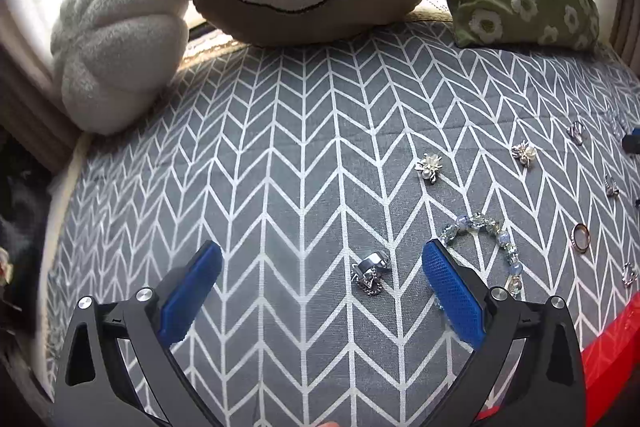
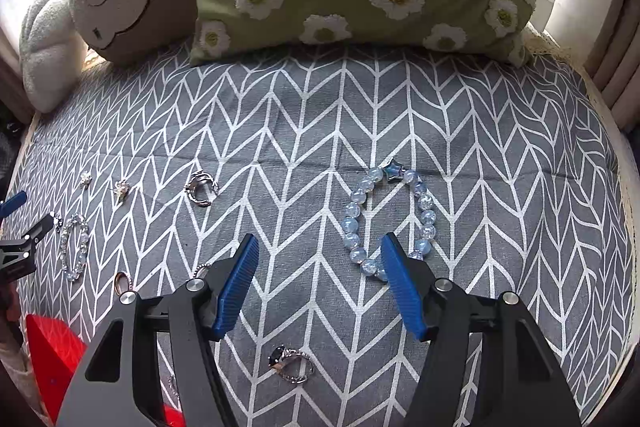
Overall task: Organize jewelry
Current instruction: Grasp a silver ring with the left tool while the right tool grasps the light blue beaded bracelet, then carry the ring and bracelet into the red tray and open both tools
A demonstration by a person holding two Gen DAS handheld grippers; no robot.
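Status: sorting not yet begun, as far as I can judge. Every piece I can see lies loose on the grey chevron cushion [image 2: 320, 115]; nothing is gathered in a container.

My left claw [image 1: 322, 269] stands wide and empty, low over the cushion. Between its pads lies a silver ring with chain [image 1: 371, 270], nearer the right pad and not touching it. Just right of that pad curves a pale blue beaded bracelet [image 1: 486, 233], partly hidden behind the finger. Farther off sit two pearl brooches [image 1: 429, 166] and [image 1: 524, 153], a small silver ring [image 1: 576, 131] and a rose-gold ring [image 1: 580, 237].

My right claw [image 2: 320, 259] is also spread wide and holds nothing. Its right pad overlaps the near edge of a star-clasp bracelet [image 2: 384, 219] of frosted blue beads. A dark-stone ring [image 2: 290, 363] lies near, below the pads. A wide silver ring [image 2: 200, 189] lies far left.

A red box [image 2: 52, 359] shows at the near left corner of the right view; its inside is hidden, so I cannot tell whether anything has been stored there.

Remaining, by my estimate: all visible pieces. The left claw looks set for the chain ring, the right for the star-clasp bracelet.
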